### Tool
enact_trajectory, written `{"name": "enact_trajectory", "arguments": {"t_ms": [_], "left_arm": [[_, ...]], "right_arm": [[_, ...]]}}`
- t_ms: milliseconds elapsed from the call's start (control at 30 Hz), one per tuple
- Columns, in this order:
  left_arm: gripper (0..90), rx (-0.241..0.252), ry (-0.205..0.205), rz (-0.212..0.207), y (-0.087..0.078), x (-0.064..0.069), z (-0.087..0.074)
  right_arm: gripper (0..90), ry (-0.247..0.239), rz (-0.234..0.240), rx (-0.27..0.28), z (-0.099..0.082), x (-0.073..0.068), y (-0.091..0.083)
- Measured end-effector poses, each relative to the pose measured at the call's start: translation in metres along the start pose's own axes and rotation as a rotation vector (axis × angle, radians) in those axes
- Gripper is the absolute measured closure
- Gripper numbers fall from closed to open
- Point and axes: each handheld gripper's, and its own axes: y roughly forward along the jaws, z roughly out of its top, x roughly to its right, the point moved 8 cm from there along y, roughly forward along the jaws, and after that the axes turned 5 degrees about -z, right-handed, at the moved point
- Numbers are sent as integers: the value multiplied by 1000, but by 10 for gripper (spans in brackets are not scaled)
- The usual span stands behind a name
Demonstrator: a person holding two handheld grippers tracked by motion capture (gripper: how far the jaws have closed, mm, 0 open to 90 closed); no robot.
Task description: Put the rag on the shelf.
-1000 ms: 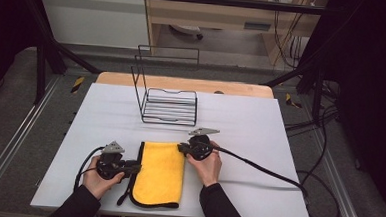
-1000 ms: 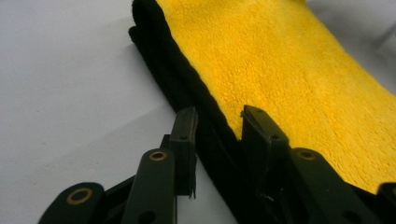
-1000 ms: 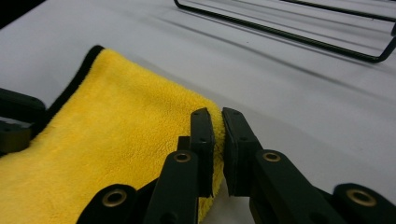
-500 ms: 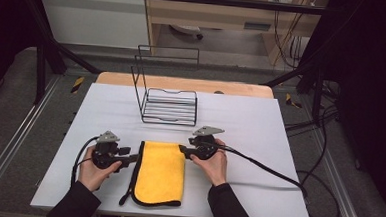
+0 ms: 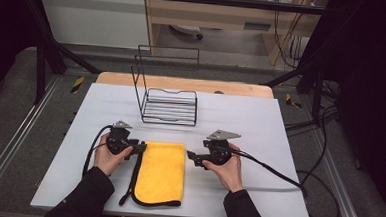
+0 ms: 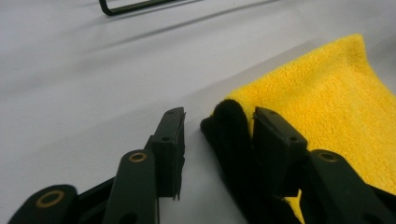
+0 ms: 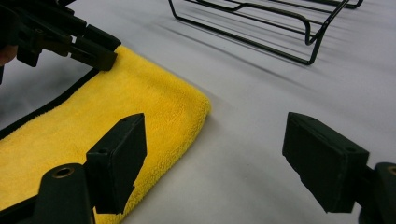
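Note:
A folded yellow cloth point(image 5: 161, 171) with black trim along its left edge lies on the white table point(image 5: 260, 127), between my two grippers. My left gripper point(image 5: 141, 147) is at the cloth's far left corner. In the left gripper view, the left gripper point(image 6: 218, 116) is open, with the black-trimmed corner point(image 6: 229, 128) between its jaws, close to the right one. My right gripper point(image 5: 189, 155) stands open just right of the cloth's far right corner. In the right gripper view, the right gripper point(image 7: 212, 123) is wide open, the cloth point(image 7: 140, 98) lies at its left jaw, and the left gripper point(image 7: 105, 53) shows farther off.
A black wire rack point(image 5: 169, 106) with a tall back frame stands on the table beyond the cloth. Cables trail from both grippers, the right one across the table to its right edge. A wooden board edge point(image 5: 182, 83) runs along the table's far side.
My left gripper has moved away from me to the cloth's far left corner. My right gripper has shifted to the right, off the cloth's edge.

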Motion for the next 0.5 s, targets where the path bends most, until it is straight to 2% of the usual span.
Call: {"name": "enact_trajectory", "arguments": {"t_ms": [100, 200, 400, 500], "left_arm": [[572, -5, -1, -2, 4, 1, 0], [616, -10, -12, -21, 6, 2, 0], [639, -20, 6, 9, 8, 5, 0], [723, -27, 9, 4, 9, 8, 0]], "right_arm": [[222, -5, 2, -7, -2, -1, 0], [227, 4, 11, -5, -3, -2, 3], [243, 30, 18, -9, -3, -2, 10], [274, 44, 23, -12, -4, -3, 16]]}}
